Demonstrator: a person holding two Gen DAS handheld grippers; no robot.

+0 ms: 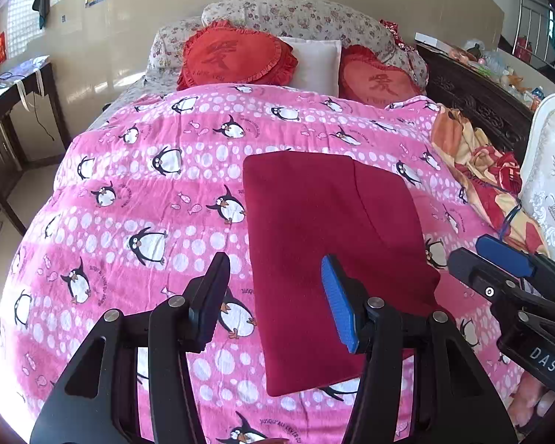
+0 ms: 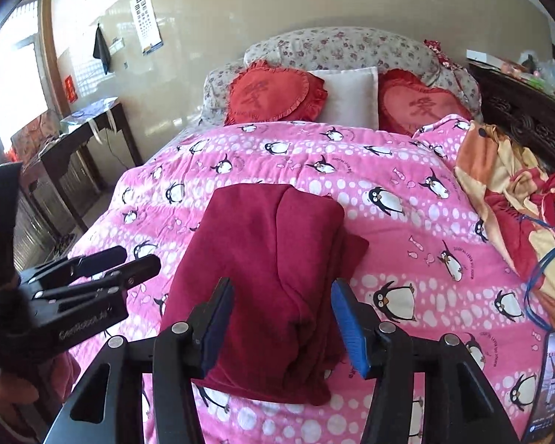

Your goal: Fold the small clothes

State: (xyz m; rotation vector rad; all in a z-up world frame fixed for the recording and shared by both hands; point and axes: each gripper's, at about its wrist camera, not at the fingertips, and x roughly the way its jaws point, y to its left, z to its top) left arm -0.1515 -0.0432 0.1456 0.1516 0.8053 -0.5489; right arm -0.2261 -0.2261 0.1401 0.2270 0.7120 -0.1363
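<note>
The dark red garment (image 1: 333, 259) lies folded into a neat oblong in the middle of the pink penguin blanket (image 1: 137, 192), its long side running away toward the pillows, a fold line down its top layer. From the right wrist view the same garment (image 2: 270, 281) shows stacked layers along its right edge.

Left gripper (image 1: 277, 296) hovers above the garment's near left edge, jaws spread wide, nothing between them: one finger over the blanket, the blue-padded one over the red cloth. Whether it touches the fabric, I can't tell.

Right gripper (image 2: 281, 325) sits over the garment's near end, jaws likewise wide apart and holding nothing.

Further out: two red heart cushions (image 1: 236, 55) flank a white pillow (image 1: 314, 63) at the head, a crumpled orange-and-red cloth (image 1: 481, 170) at the right edge, and a phone (image 2: 551, 381) on the blanket.
</note>
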